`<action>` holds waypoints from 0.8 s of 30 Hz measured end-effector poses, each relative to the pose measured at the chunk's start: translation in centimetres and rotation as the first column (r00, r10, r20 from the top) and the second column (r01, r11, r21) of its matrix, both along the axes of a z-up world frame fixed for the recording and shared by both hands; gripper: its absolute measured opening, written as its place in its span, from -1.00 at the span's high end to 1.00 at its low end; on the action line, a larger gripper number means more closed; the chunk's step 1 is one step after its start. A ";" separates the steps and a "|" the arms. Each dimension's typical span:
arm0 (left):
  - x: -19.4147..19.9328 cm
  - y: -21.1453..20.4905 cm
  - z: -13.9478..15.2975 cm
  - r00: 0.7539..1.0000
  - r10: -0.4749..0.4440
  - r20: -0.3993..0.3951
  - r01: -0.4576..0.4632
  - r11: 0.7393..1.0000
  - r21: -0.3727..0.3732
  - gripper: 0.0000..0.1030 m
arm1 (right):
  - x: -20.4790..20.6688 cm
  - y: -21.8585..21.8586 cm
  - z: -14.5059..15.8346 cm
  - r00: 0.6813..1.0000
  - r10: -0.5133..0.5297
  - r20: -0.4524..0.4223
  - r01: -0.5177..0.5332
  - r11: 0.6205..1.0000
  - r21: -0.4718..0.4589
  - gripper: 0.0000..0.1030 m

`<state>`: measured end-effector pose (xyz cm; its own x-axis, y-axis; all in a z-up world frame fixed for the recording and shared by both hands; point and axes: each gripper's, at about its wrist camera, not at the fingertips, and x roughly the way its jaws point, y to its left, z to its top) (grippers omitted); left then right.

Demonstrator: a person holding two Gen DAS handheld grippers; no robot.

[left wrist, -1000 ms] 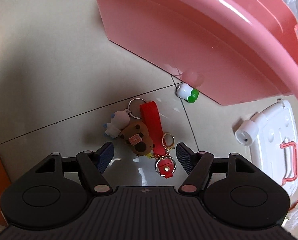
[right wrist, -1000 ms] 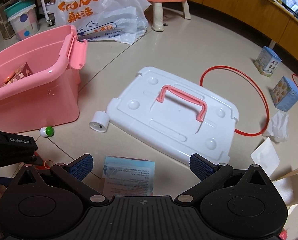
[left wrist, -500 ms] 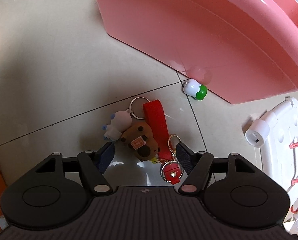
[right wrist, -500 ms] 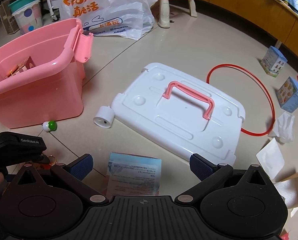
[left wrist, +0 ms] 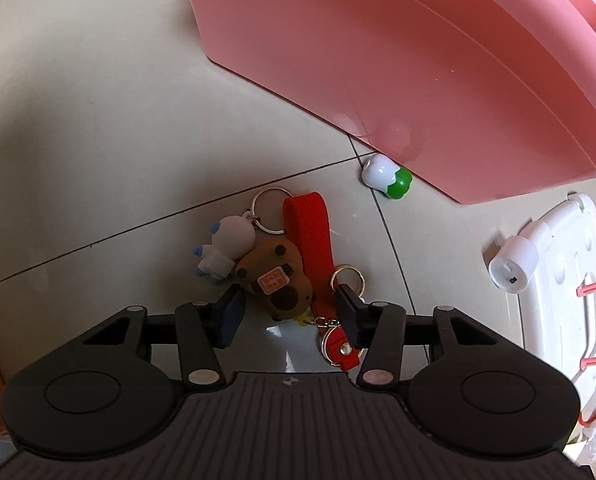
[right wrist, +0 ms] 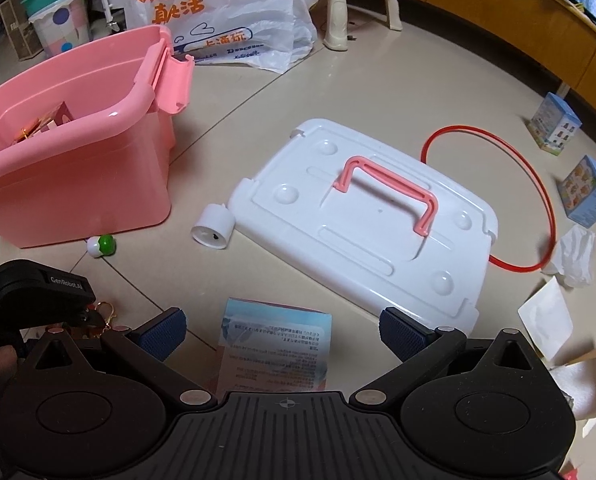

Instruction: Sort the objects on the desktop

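Note:
A keychain bundle (left wrist: 282, 276) lies on the tiled floor: a brown animal figure, a white figure (left wrist: 224, 246), a red strap (left wrist: 309, 232) and metal rings. My left gripper (left wrist: 288, 300) points down over it. Its jaws are closing, and both pads touch the sides of the brown figure and the strap. The pink storage bin (left wrist: 377, 60) stands just beyond. My right gripper (right wrist: 282, 328) is open above a printed paper packet (right wrist: 274, 344) and touches nothing. In the right wrist view the left gripper's black body (right wrist: 38, 292) shows at the far left.
A white-and-green toy (left wrist: 385, 174) lies at the bin's foot and a white cylinder (right wrist: 213, 230) sits beside the white lid with a pink handle (right wrist: 361, 220). A red hoop (right wrist: 545, 208), two small boxes (right wrist: 585, 192), a tissue and a plastic bag (right wrist: 218, 12) lie farther off.
The left gripper's fingers have drawn in from wide apart onto the keychain bundle. The right gripper's view has shifted slightly; it stays open.

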<state>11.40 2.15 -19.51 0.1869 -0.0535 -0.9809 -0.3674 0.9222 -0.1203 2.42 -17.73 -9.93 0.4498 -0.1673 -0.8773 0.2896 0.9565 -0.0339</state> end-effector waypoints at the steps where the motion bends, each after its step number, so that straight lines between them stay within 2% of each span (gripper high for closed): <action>1: 0.0 0.0 0.0 1.000 0.000 -0.003 0.000 1.000 0.009 0.24 | 0.0 0.0 0.0 1.000 0.000 0.000 0.000 1.000 0.000 -0.99; 7: -0.4 0.2 0.2 1.000 -0.007 0.001 0.007 1.000 0.007 0.27 | 0.0 0.0 -0.1 1.000 0.000 0.001 0.000 1.000 -0.001 -0.99; 10: -0.5 0.3 0.7 1.000 -0.006 0.009 0.006 1.000 0.004 0.43 | 0.0 0.0 0.0 1.000 0.001 0.002 -0.001 1.000 -0.003 -0.99; 24: -1.5 0.7 5.7 0.997 -0.036 0.075 0.034 0.999 0.022 0.44 | -0.8 0.0 1.8 1.000 0.006 0.029 -0.005 0.999 -0.033 -0.99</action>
